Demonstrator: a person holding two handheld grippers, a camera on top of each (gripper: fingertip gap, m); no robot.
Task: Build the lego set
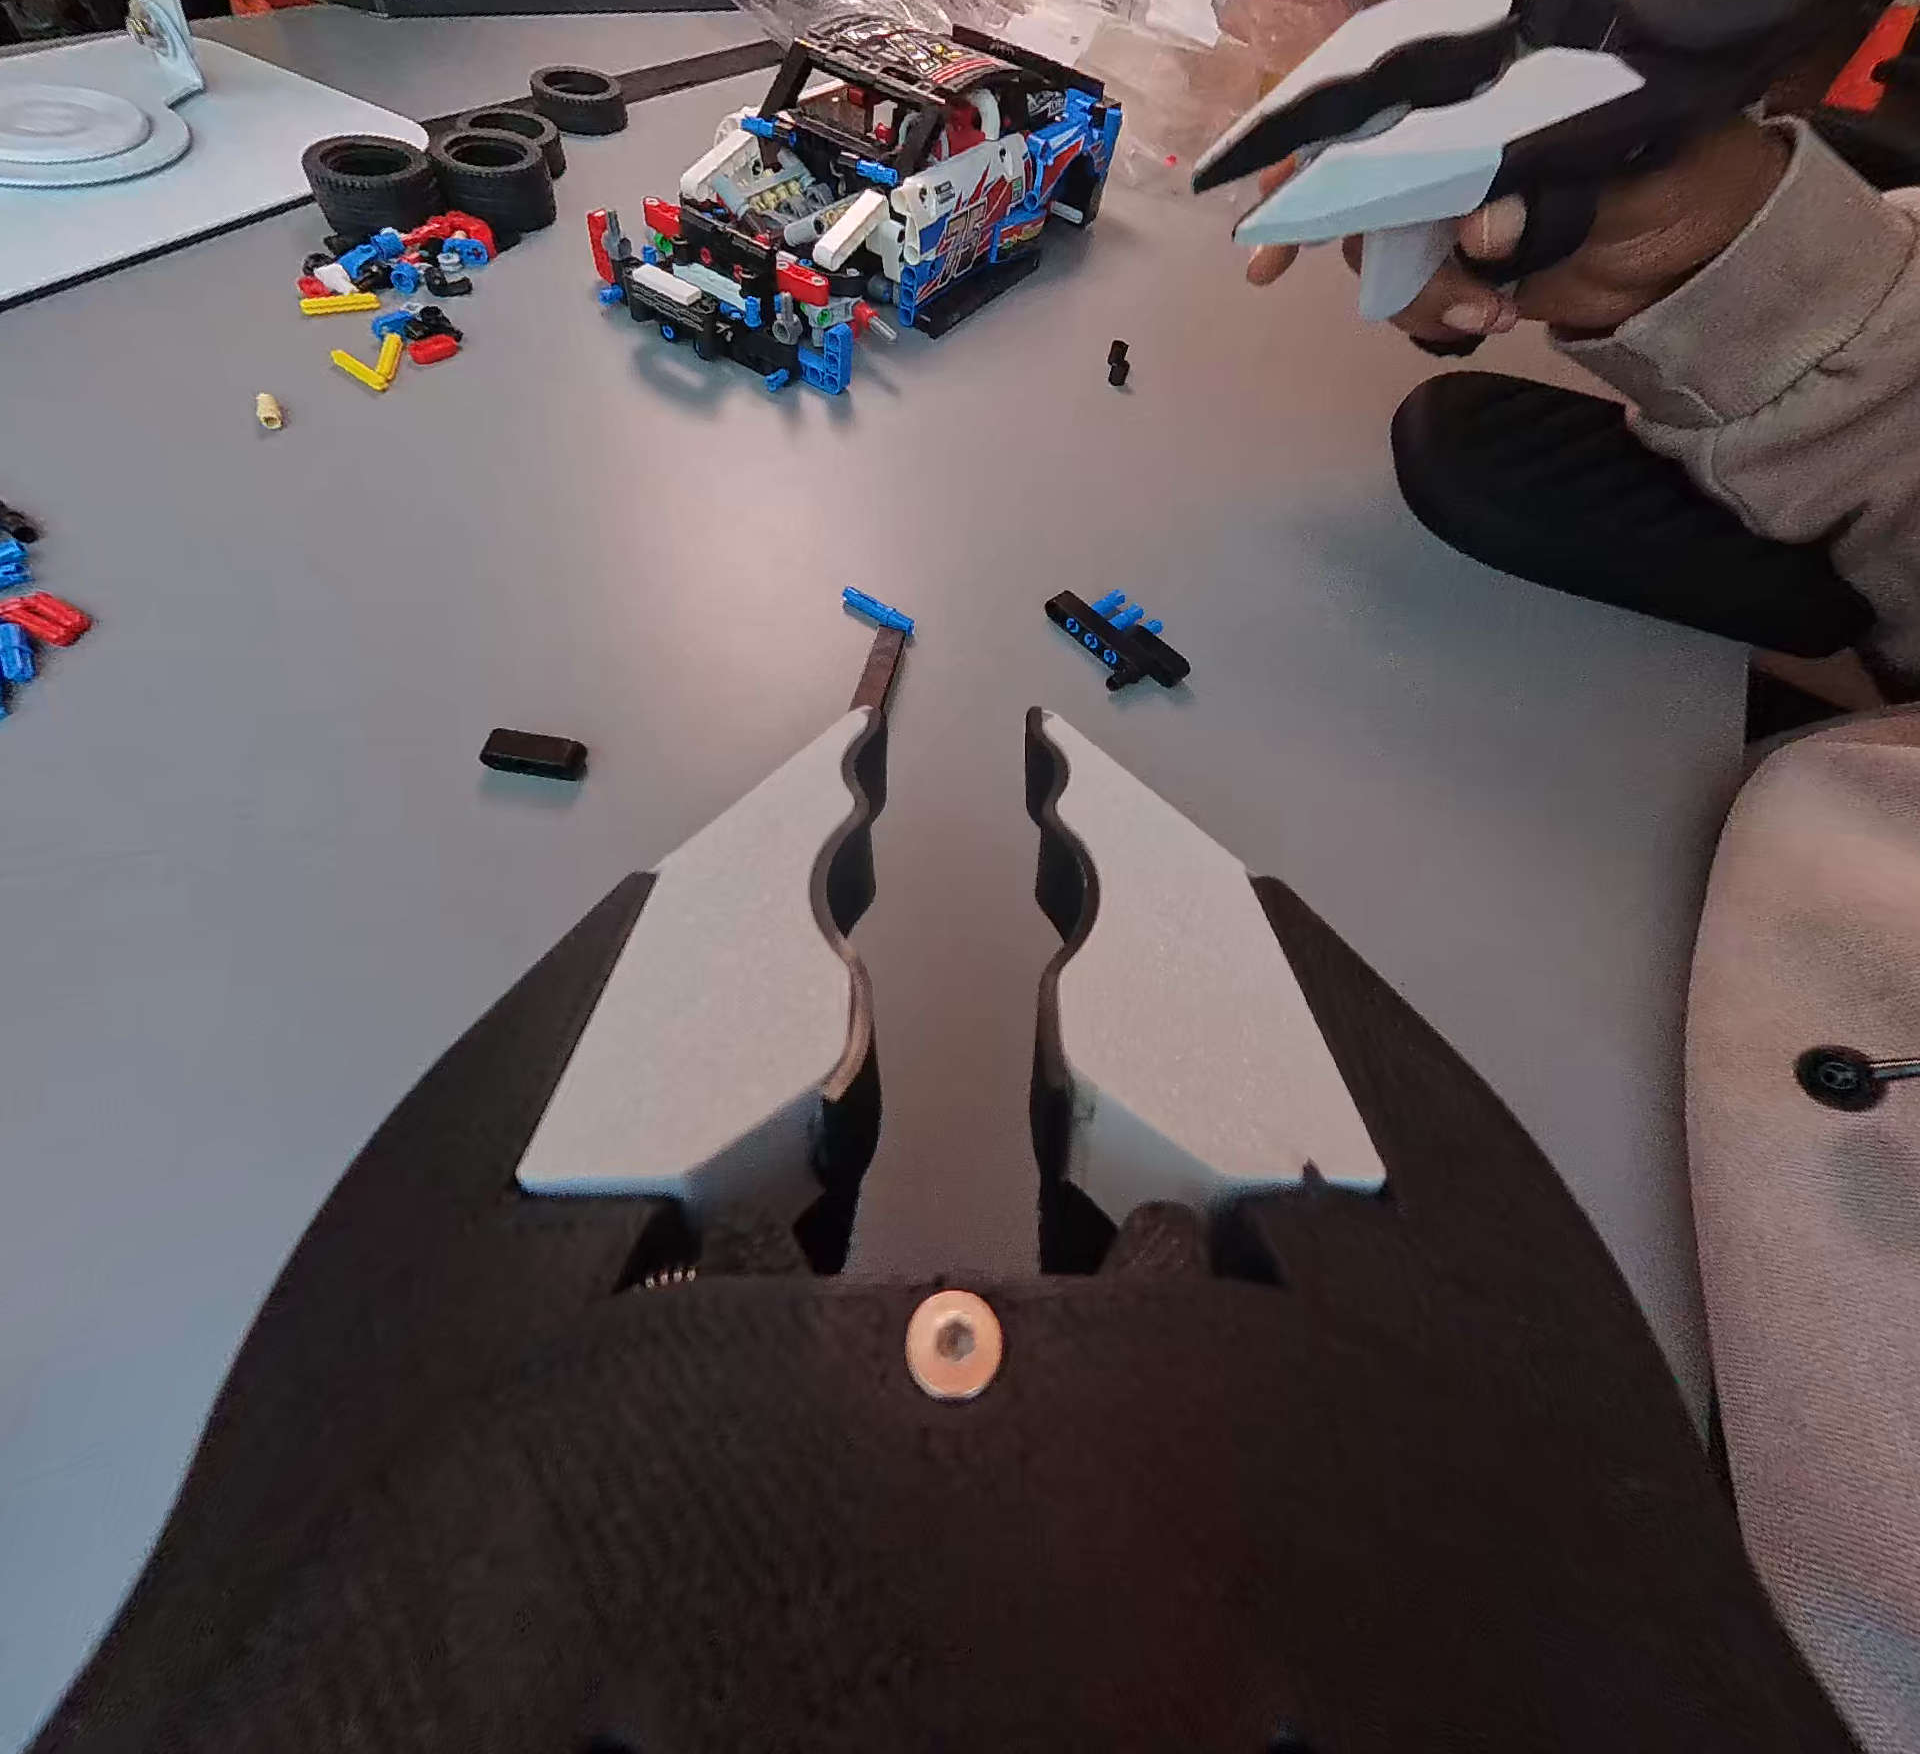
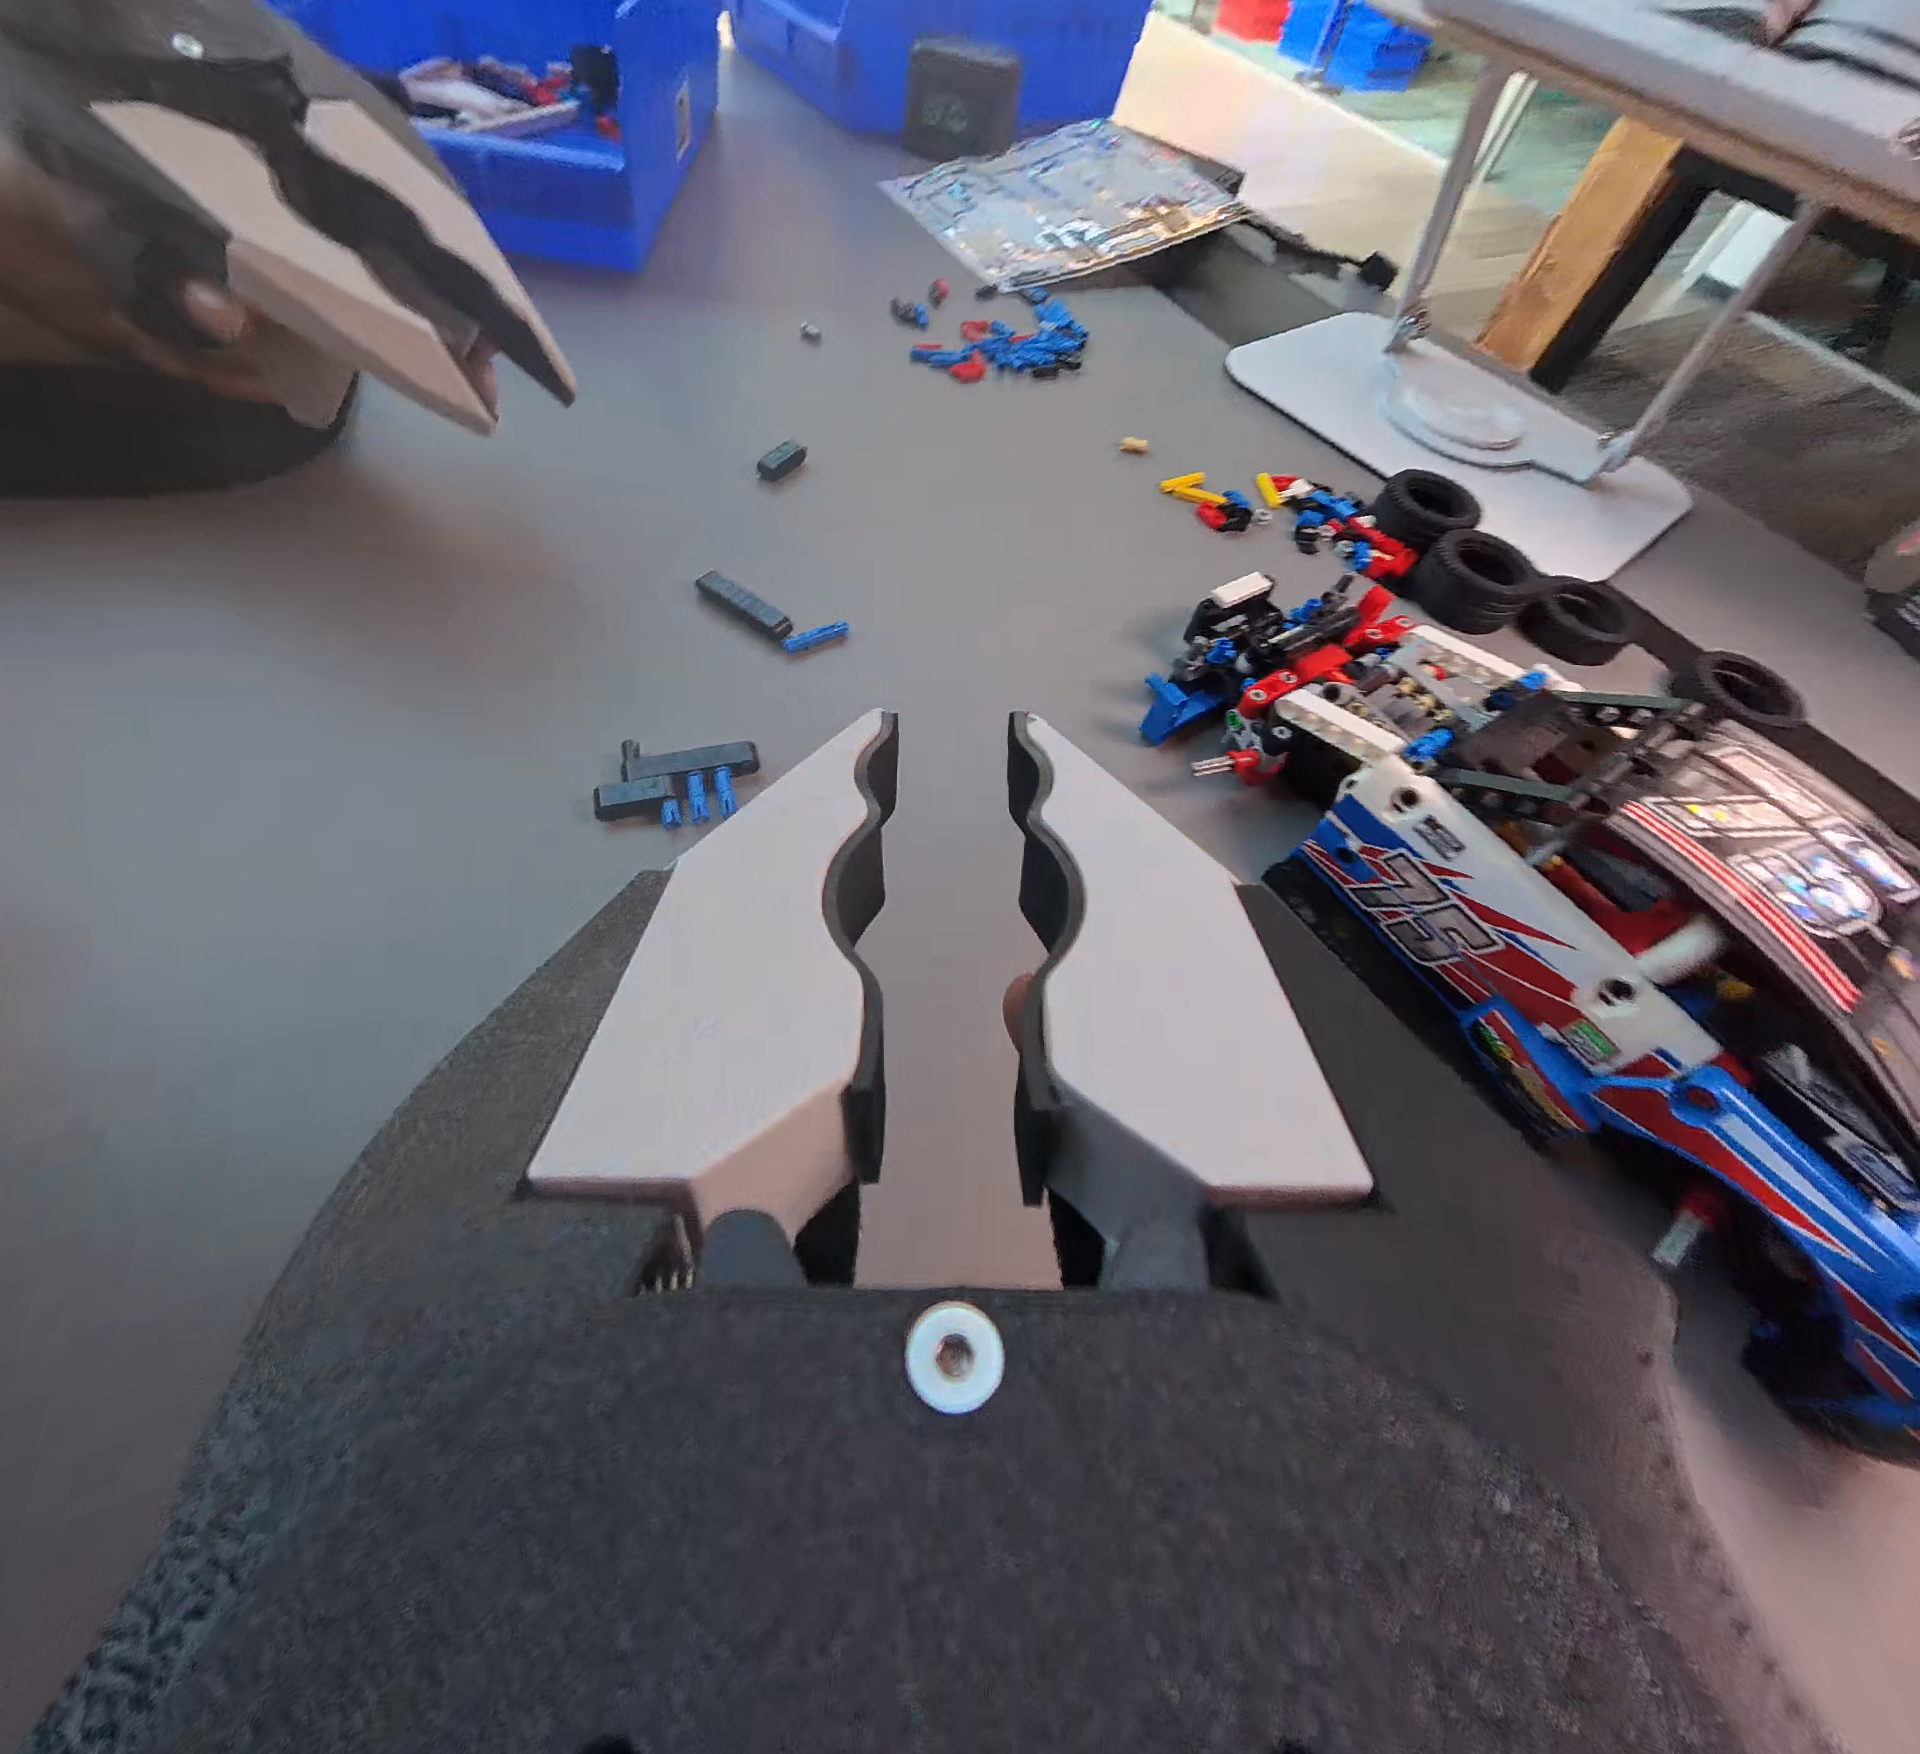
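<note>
Building on from here means starting with the biggest thing, the grey table [image 1: 1351, 478], which carries every part in play. Next in size is the part-built car [image 1: 852, 198], standing upright toward the far side in the left wrist view, its roof and side panels on but no wheels fitted; the black tyres [image 1: 436, 172] wait in a cluster just beside its front, and a scatter of small red, blue and yellow parts [image 1: 390, 281] lies near them.

Both tools are empty. The left gripper [image 1: 956, 717] hangs above the table with its jaws parted and nothing between them; the right gripper [image 2: 951, 722] is likewise spread and holds nothing, raised beside the car's flank.

The step in hand looks like picking up a small sub-assembly. Closest to the left fingers lie a thin black beam [image 1: 881, 665] with a blue pin [image 1: 878, 611] touching its far end, and to their right a black beam with blue pins [image 1: 1117, 639] already pushed in. A short black piece [image 1: 533, 754] sits apart to the left.

To do it well, I would bring the left jaws down square across the beam's long sides, not its ends, and close gently so the pin does not roll off. The right tool should come in only once the piece is steady
</note>
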